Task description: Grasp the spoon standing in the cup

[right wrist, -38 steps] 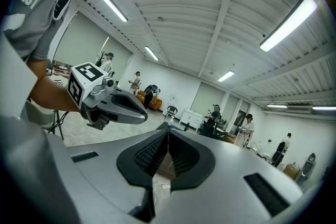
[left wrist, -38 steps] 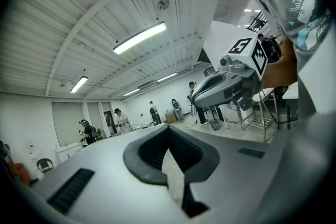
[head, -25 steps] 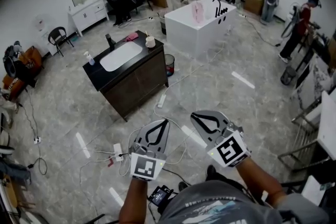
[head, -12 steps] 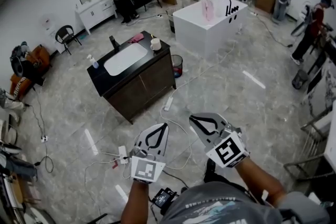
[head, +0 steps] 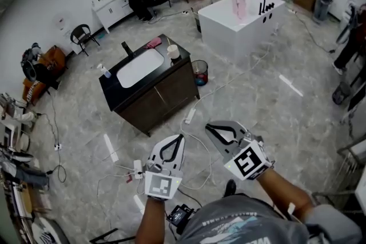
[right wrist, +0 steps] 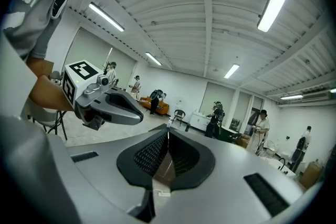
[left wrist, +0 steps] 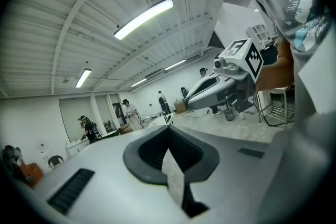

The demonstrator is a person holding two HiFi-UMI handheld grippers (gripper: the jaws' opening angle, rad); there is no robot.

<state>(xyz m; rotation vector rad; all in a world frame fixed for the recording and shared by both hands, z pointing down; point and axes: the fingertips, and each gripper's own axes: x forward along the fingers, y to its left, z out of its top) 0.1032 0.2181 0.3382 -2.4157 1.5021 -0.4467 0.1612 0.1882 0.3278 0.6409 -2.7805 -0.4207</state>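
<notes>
A pale cup [head: 173, 52] stands at the right end of a dark vanity top [head: 112, 84] beside a white sink basin [head: 139, 66], far ahead in the head view. The spoon in it is too small to make out. My left gripper [head: 179, 138] and right gripper [head: 209, 127] are held side by side above the floor, well short of the vanity, both shut with nothing between the jaws. The left gripper view shows its shut jaws [left wrist: 169, 129] and the right gripper [left wrist: 220, 86] beyond. The right gripper view shows shut jaws [right wrist: 168, 134] and the left gripper [right wrist: 113, 105].
A white bathtub [head: 240, 20] stands behind the vanity, a small bin [head: 199, 72] at its right side. A power strip [head: 190, 116] and cables [head: 200, 180] lie on the floor ahead. A spray bottle [head: 104, 71] and pink cloth [head: 153, 42] sit on the vanity. People work at the back.
The vanity and cup have slid slightly down and right in the head view as I come closer. Both grippers stay shut in much the same place.
</notes>
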